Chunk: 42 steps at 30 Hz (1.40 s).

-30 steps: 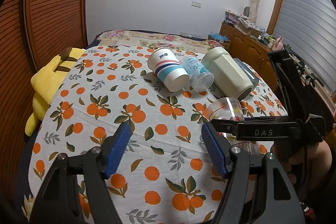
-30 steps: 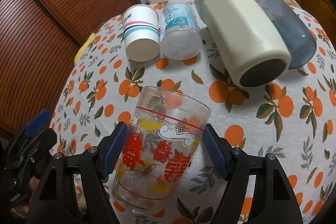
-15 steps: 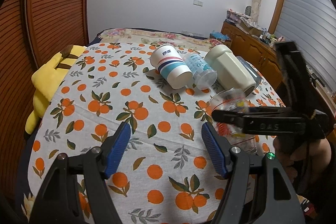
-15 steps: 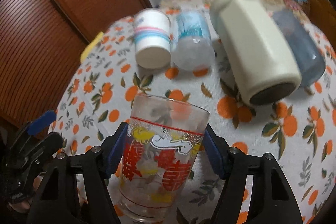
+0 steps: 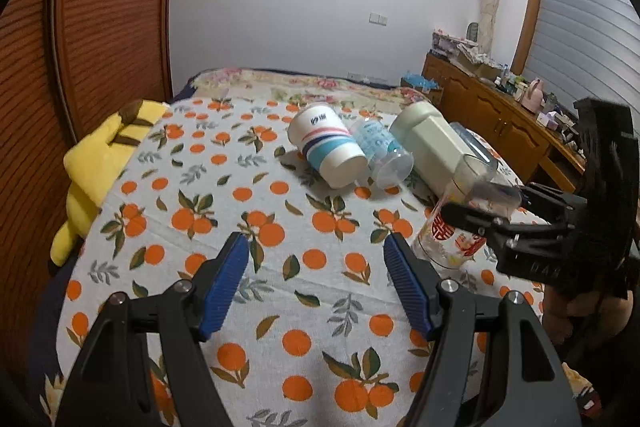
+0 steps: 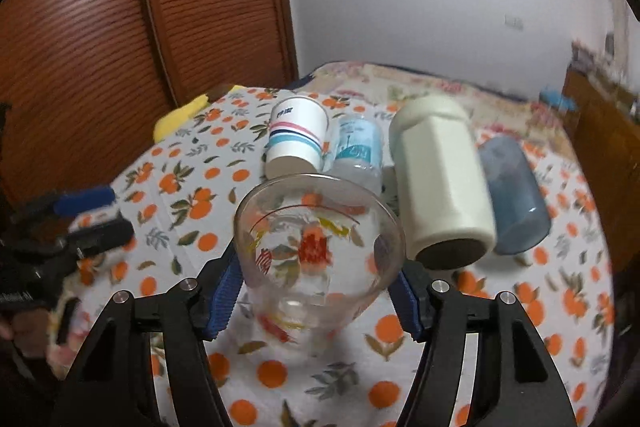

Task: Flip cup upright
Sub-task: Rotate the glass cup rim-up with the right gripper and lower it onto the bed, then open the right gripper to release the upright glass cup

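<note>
Our right claw (image 6: 316,291) pinches the glass cup (image 6: 318,247) between its 2 pads, near the bench's (image 5: 280,291) right edge. Its long axis stands nearly upright, mouth up. Our left claw (image 5: 316,279) hangs spread, empty, well apart.

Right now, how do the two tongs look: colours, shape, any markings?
The left tongs and the right tongs both have black angular arms, ribbed blue pads on the fingers and silver screw heads. The right tongs' body bears faint pale letters in the left view.
</note>
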### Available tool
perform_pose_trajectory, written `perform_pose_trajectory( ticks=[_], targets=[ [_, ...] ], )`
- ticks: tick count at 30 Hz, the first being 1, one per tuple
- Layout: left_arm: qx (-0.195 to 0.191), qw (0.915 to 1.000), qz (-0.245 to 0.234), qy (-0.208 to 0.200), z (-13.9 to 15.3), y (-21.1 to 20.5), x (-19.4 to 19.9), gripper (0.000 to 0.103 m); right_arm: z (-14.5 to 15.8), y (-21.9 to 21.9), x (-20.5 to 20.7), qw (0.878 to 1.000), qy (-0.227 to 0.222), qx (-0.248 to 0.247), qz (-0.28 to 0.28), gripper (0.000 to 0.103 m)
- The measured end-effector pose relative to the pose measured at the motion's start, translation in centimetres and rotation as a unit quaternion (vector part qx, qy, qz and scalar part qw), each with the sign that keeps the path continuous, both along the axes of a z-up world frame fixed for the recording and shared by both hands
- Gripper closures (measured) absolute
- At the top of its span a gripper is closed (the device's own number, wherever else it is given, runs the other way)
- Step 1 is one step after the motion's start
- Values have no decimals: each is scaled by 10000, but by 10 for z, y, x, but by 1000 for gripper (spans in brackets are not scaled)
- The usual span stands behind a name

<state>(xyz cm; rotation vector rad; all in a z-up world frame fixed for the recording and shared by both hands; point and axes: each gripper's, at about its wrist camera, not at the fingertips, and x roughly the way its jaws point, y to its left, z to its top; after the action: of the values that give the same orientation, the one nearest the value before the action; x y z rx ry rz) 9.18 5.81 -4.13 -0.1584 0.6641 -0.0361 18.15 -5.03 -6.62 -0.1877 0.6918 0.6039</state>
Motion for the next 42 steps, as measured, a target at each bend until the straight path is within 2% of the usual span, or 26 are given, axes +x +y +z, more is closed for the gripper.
perform_pose_trajectory(
  ticks=[15,19,23,33,42],
  targets=[
    [243,9993,47,-281,10,-1,-2,33,2,10,-5,9999,-51,18,104,37],
    [307,9990,49,-335,12,-2,-3,32,4,5,-3,9997,111,190,74,35],
    [359,9986,25,-376,15,-5,-3,31,7,3,-5,9997,87,236,55,34],
    [497,9972,-58,-562,32,-17,-8,25,25,-16,-19,9984,-32,551,-115,27],
    [631,9953,-148,-726,46,-38,-10,20,40,-52,-41,9940,-420,837,-565,14]
  ],
)
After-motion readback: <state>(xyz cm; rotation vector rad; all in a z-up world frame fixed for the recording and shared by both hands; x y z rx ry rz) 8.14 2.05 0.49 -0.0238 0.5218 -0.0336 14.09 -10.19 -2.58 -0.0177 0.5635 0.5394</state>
